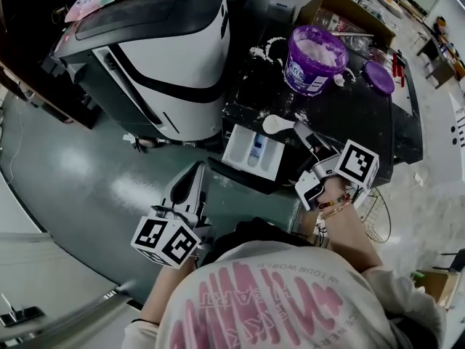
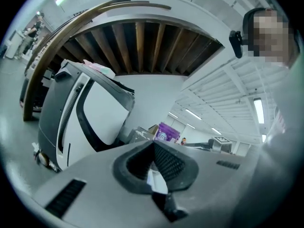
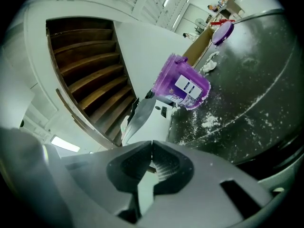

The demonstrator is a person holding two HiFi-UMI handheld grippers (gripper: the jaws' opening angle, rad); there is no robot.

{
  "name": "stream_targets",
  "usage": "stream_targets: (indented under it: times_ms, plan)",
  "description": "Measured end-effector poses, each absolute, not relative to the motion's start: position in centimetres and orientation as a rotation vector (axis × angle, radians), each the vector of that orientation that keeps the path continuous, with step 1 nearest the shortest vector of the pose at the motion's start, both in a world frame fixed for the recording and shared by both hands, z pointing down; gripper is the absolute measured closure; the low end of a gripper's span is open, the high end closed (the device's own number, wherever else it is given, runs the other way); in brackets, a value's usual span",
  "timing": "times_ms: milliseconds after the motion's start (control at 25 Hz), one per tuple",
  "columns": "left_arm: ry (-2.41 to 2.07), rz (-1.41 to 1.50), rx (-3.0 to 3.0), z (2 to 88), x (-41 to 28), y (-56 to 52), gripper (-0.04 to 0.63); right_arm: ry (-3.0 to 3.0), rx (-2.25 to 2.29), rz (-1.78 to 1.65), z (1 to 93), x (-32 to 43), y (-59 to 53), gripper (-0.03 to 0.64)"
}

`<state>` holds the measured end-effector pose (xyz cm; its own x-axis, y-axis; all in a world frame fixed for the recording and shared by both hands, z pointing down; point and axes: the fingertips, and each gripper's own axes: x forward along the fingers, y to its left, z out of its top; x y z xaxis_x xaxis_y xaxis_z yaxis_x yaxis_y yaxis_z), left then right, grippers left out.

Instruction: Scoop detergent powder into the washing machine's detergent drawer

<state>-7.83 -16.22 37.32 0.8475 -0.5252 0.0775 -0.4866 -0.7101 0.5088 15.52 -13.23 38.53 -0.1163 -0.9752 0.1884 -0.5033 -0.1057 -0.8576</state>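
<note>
Both left gripper (image 2: 153,144) and right gripper (image 3: 152,144) have jaws pressed together; right's view, unlike left's, shows the purple lid (image 3: 223,32).

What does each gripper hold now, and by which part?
The right gripper holds the white scoop by the end of its handle, with its fingers shut on it. The left gripper is shut and holds nothing.
</note>
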Motion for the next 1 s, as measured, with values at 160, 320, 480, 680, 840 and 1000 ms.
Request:
stream_targets:
  times_ms: [160,320,480,680,840,1000]
  plan:
    - [-0.801,-0.057,2.428,39.2,-7.8,-15.8,0.595,1.658,-1.604,-1.223,40.3,14.9,-13.2,0.617]
    - [-0.862,0.054,2.389,41.0,-7.6,-14.9,0.595,1.710,-1.566,-1.282,41.7,14.1,-13.4,0.617]
    - [-0.920,0.057,2.342,42.0,-7.6,-13.5,0.595,1.768,-1.525,-1.347,42.6,13.0,-13.2,0.617]
    - [-0.998,0.050,2.305,42.1,-7.9,-11.4,0.595,1.816,-1.470,-1.402,43.7,12.6,-12.8,0.617]
    - [-1.076,0.045,2.290,41.5,-8.8,-10.2,0.595,1.851,-1.437,-1.420,44.1,12.3,-12.8,0.617]
    - [-1.142,0.026,2.277,41.0,-9.2,-9.0,0.595,1.863,-1.429,-1.418,44.5,12.3,-12.6,0.617]
